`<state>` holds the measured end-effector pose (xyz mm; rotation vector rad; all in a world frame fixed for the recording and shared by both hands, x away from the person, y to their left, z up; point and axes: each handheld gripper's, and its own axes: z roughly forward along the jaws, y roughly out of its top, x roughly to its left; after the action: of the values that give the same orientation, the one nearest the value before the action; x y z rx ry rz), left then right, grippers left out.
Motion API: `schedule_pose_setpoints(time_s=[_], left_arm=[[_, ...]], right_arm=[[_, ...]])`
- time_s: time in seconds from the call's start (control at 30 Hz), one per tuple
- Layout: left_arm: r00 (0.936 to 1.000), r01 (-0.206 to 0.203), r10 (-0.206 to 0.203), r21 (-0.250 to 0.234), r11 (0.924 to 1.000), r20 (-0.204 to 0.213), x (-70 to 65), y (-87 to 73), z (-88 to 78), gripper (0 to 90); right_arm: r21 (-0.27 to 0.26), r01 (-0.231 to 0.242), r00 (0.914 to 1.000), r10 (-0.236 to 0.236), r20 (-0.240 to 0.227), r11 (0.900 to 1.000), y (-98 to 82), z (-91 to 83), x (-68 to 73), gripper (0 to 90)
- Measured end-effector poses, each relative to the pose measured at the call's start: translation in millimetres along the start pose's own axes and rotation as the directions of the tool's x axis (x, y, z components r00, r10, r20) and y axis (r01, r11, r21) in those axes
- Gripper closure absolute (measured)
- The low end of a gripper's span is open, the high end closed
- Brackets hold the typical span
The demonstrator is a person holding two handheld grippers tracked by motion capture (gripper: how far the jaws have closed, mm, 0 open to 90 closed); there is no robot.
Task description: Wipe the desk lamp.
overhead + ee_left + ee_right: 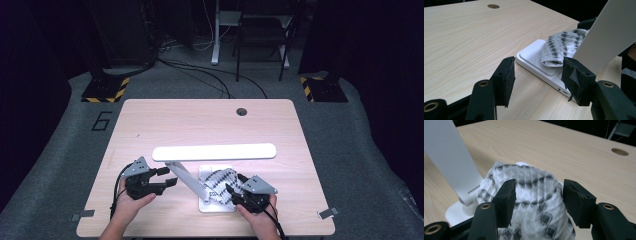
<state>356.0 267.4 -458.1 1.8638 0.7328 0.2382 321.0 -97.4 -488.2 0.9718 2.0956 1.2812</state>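
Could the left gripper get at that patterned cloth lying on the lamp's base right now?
Probably, but not straight on. The left gripper is open and close by, yet the lamp's slanted arm stands between it and the patterned cloth. It would likely need to reach round the arm; the cloth's near end looks exposed.

High view looks down on the table; both gripper views sit close, sharing the cloth.

Your right gripper stands with jaws apart over the patterned cloth; the white lamp arm rises at left; the table lies beyond.
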Motion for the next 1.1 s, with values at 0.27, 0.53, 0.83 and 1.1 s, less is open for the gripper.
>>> schedule_pose_setpoints(time_s=[0.27, 0.53, 0.83, 1.1], left_arm=[[1.0, 0.0, 0.0, 0.004, 1.0, 0.001, 0.0, -0.1, 0.9, 42.9], [1.0, 0.006, -0.006, 0.001, 1.0, -0.001, 0.5, -2.1, 1.6, 42.1], [0.9999, -0.005, 0.005, 0.006, 1.0, -0.01, 2.3, -2.0, 1.5, 41.5], [0.9993, 0.032, -0.032, -0.011, 0.9994, -0.021, 8.1, 1.9, 4.2, 40.2]], right_arm=[[0.089, -0.003, 0.9998, 0.004, -0.018, 0.996, -15.6, 14.8, 1.7, 42.9], [0.125, -0.001, 0.9991, 0.006, -0.042, 0.992, -23.6, 20.6, 1.2, 50.0], [0.101, 0.045, 0.9971, -0.038, -0.066, 0.994, -25.0, 18.2, 4.9, 72.0], [0.025, -0.006, 0.9959, 0.008, -0.09, 1.0, -8.0, 16.4, -4.9, 74.2]])
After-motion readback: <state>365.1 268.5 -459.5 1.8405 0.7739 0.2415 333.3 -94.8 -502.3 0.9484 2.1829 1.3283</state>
